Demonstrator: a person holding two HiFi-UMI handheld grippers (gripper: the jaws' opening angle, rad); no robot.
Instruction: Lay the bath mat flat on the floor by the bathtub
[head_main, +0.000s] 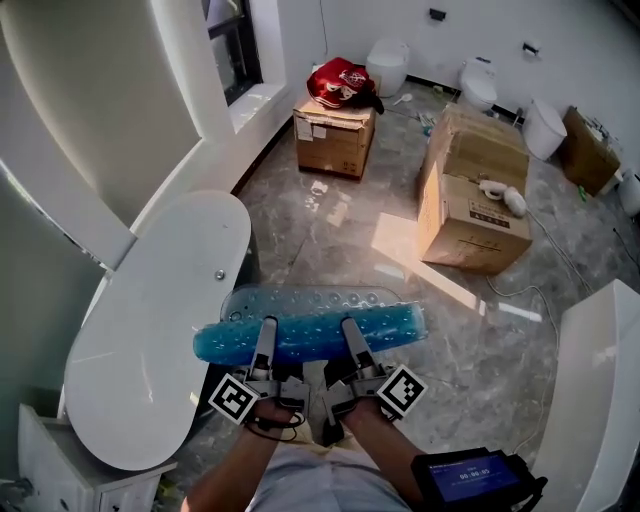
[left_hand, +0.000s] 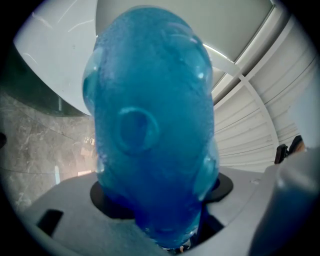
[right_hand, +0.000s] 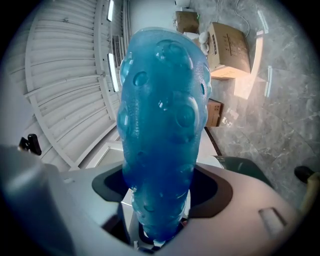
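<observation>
A blue translucent bath mat (head_main: 310, 325) with round bumps hangs folded lengthwise in the air, beside the white bathtub (head_main: 150, 330) and above the grey marble floor (head_main: 470, 350). My left gripper (head_main: 267, 328) is shut on its near edge toward the left end, and my right gripper (head_main: 349, 328) is shut on the same edge toward the right end. In the left gripper view the bath mat (left_hand: 150, 125) fills the middle and hides the jaws. In the right gripper view the bath mat (right_hand: 162, 125) rises out of the jaws the same way.
Two cardboard boxes (head_main: 335, 135) (head_main: 470, 195) stand on the floor ahead, the left one with a red bag (head_main: 340, 82) on top. Toilets (head_main: 480, 85) line the far wall. A white fixture (head_main: 600, 380) stands at the right, a cable (head_main: 520, 292) lies near it.
</observation>
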